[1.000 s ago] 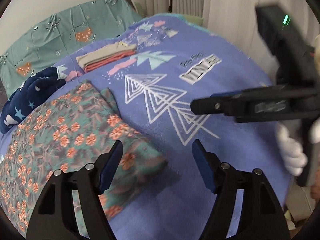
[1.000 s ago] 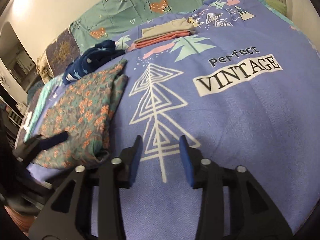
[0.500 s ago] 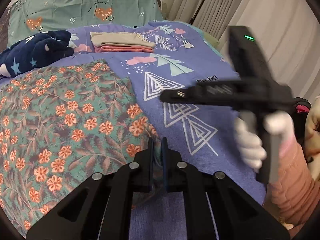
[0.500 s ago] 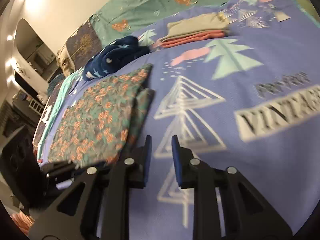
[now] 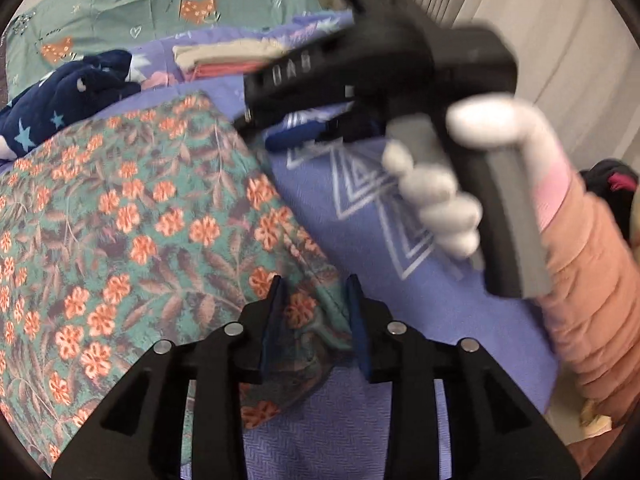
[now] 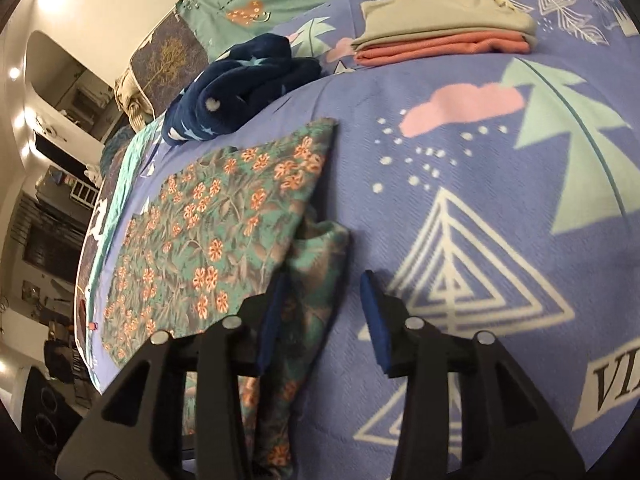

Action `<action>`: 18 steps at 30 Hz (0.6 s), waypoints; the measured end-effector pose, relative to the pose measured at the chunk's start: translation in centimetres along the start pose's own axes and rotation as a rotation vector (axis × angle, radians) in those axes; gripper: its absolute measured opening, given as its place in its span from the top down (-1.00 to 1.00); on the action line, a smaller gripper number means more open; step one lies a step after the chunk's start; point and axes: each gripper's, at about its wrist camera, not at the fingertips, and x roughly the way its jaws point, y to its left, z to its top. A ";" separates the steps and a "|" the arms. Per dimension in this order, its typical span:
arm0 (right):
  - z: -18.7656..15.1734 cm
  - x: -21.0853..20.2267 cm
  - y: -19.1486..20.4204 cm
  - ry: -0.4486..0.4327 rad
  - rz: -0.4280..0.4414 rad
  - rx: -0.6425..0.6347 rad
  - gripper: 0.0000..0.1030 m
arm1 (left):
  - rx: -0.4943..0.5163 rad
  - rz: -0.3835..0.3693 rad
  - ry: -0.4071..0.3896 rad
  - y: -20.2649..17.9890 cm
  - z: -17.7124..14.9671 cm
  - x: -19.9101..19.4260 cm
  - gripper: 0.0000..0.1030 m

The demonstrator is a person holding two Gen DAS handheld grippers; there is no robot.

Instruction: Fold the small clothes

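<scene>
A teal garment with orange flowers [image 5: 140,220] lies spread on the purple bedspread [image 6: 480,200]. My left gripper [image 5: 316,316] is at its near right corner. Its jaws are opening, with the cloth corner lying between them and no pad visibly pressing on it. In the right wrist view, my right gripper [image 6: 324,312] sits over the floral garment's [image 6: 208,220] folded right edge. Its jaws are opening too, and the fold lies loose by the left finger. The right gripper [image 5: 304,132] also shows blurred in the left wrist view, held by a white-gloved hand [image 5: 440,200].
A folded beige and pink stack [image 6: 440,36] lies at the back of the bed. A crumpled navy star garment [image 6: 240,88] sits behind the floral one. A teal pillow [image 5: 160,0] lies beyond, curtains [image 5: 560,40] hang on the right, and a peach sleeve [image 5: 592,280] crosses the bed edge.
The right gripper swung left across the bed to the floral garment's edge. Both grippers' jaws narrowed, the left fully, and now stand apart around the cloth.
</scene>
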 end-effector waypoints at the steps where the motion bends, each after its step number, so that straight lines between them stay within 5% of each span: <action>1: 0.1 0.2 -0.1 0.001 0.006 0.004 0.16 | -0.004 -0.002 0.005 0.1 -0.2 0.1 0.47; 3: 0.3 0.5 -0.2 -0.002 0.023 0.015 0.16 | -0.006 -0.009 0.004 0.2 -0.2 -0.2 0.82; 4: 0.4 0.7 -0.4 -0.008 0.038 0.022 0.39 | -0.016 -0.023 0.002 0.4 -0.2 -0.5 0.88; 5: 0.5 0.8 -0.5 -0.011 0.060 0.034 0.95 | -0.029 -0.058 -0.001 0.6 0.0 -0.9 0.90; 10: 2.3 -1.6 -0.2 -0.134 0.149 0.066 0.95 | 0.096 -0.121 0.021 -1.8 0.0 -1.3 0.91; 15: 2.9 2.5 -0.8 -0.021 0.007 0.033 0.94 | 0.126 -0.118 0.060 -2.8 -1.4 0.4 0.92; 18: 2.4 1.7 -1.4 -0.040 0.036 0.058 0.73 | 0.121 -0.129 0.066 -2.8 -1.3 0.0 0.92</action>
